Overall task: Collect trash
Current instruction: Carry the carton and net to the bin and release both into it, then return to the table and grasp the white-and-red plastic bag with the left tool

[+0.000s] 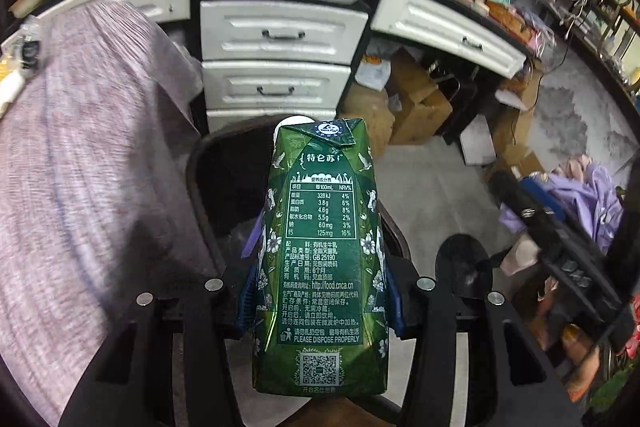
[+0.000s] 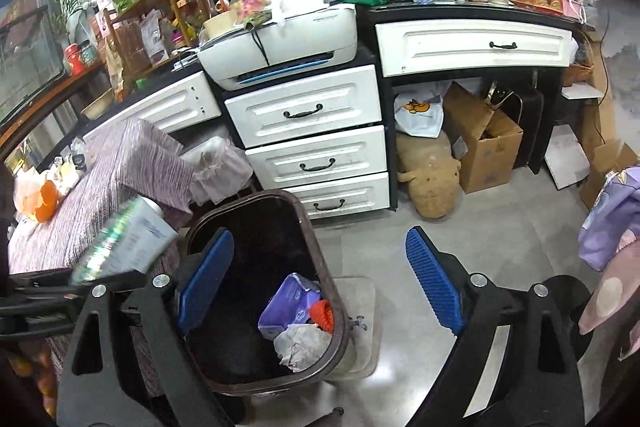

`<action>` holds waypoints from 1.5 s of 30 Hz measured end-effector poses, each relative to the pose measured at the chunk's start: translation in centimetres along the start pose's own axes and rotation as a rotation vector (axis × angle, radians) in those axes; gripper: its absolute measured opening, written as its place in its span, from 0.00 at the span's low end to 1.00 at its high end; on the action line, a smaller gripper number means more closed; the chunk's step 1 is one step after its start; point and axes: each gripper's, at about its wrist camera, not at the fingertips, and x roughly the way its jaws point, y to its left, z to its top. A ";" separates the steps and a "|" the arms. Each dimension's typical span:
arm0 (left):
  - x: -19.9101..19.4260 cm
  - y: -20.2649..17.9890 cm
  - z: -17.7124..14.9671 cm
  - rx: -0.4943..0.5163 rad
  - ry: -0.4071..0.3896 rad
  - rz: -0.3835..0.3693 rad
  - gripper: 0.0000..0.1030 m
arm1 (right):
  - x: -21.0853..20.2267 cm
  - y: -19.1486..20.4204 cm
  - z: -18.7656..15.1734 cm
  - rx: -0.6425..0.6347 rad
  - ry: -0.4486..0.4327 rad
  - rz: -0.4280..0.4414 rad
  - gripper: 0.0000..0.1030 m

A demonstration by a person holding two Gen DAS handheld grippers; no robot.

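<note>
My left gripper (image 1: 320, 291) is shut on a green milk carton (image 1: 320, 259), held upright above the dark brown trash bin (image 1: 208, 163). In the right wrist view the same carton (image 2: 124, 247) shows blurred at the left, over the bin's (image 2: 312, 227) left rim. The bin holds a purple wrapper (image 2: 288, 303), crumpled white paper (image 2: 300, 343) and something red. My right gripper (image 2: 320, 291) is open and empty, above the bin's right side and the floor.
A table with a striped purple cloth (image 2: 120, 167) stands left of the bin, with orange peel (image 2: 40, 203) on it. White drawers (image 2: 312, 147), a printer (image 2: 288, 43), cardboard boxes (image 2: 480, 135) and a floor mat (image 2: 360, 307) lie behind and beside it.
</note>
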 end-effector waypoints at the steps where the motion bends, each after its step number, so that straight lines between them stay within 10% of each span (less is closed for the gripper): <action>1: 0.7 0.0 0.1 -0.002 0.023 -0.007 0.48 | -0.1 -0.1 0.0 -0.001 -0.004 -0.004 0.84; 18: 7.5 0.1 0.2 -0.012 0.173 0.051 0.54 | 0.9 -1.5 -0.9 0.039 0.028 -0.006 0.84; 22: 7.1 -0.3 0.4 -0.013 0.150 0.027 0.76 | 0.8 -1.5 -0.9 0.037 0.025 -0.009 0.84; 45: -6.0 0.2 -2.6 0.064 -0.138 0.083 0.90 | -0.1 2.0 -0.1 -0.039 0.024 0.059 0.85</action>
